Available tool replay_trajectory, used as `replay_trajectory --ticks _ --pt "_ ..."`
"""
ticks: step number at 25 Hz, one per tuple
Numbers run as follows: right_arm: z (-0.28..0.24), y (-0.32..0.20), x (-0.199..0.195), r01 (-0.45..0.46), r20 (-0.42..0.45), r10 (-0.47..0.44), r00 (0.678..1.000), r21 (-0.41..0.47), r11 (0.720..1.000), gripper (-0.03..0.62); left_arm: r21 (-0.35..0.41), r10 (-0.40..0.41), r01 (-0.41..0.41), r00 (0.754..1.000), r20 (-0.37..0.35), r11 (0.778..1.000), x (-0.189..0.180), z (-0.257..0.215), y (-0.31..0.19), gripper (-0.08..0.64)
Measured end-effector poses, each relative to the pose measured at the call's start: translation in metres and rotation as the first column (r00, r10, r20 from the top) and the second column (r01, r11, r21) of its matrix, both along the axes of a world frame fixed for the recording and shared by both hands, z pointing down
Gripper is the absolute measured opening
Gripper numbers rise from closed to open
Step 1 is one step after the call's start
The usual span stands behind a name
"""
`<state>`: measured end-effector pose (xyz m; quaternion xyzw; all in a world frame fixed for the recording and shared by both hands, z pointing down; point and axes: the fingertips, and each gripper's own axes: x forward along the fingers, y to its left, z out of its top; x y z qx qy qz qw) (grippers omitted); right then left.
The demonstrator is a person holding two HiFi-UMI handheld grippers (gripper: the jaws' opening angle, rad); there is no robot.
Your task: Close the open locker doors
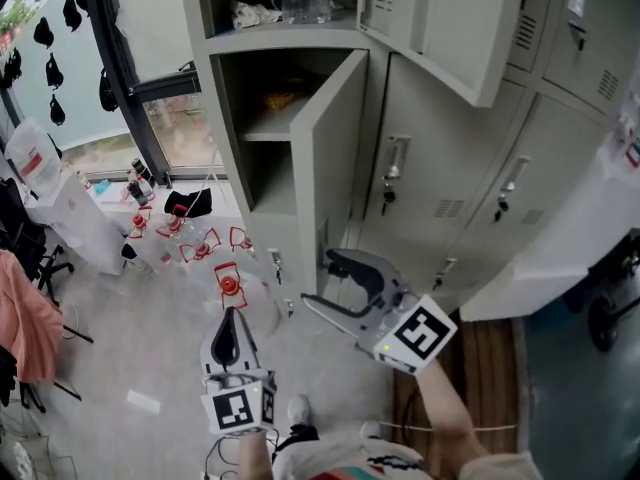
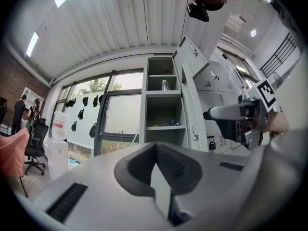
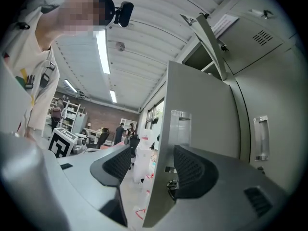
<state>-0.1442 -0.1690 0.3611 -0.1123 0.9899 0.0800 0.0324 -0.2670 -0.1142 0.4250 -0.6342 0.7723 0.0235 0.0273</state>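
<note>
Head view: right hand-held gripper (image 1: 320, 280) astride locker door (image 1: 335, 148) (jaws apart)

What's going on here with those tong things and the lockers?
A person stands at a bank of grey lockers with a hand-held gripper in each hand. Two doors hang open: the upper door and the lower door. The right gripper has its jaws apart around the lower door's free edge, not clamping it. The left gripper, jaws together and empty, touches nothing. Neither door is shut yet.

No readable words or numbers here.
Only square marker patterns on the left cube (image 1: 237, 409) and right cube (image 1: 421, 332); the white container's (image 1: 30, 153) red label is blurred.
</note>
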Motion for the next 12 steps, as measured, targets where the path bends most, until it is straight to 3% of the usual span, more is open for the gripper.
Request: replay_trajectory --ticks 12 --pt "0.004 -0.019 -0.039 0.033 -0.050 -0.032 0.998 0.012 0.999 0.268 0.002 0.006 -0.006 1.000 -0.007 1.000 -0.035 0.001 -0.023 0.005"
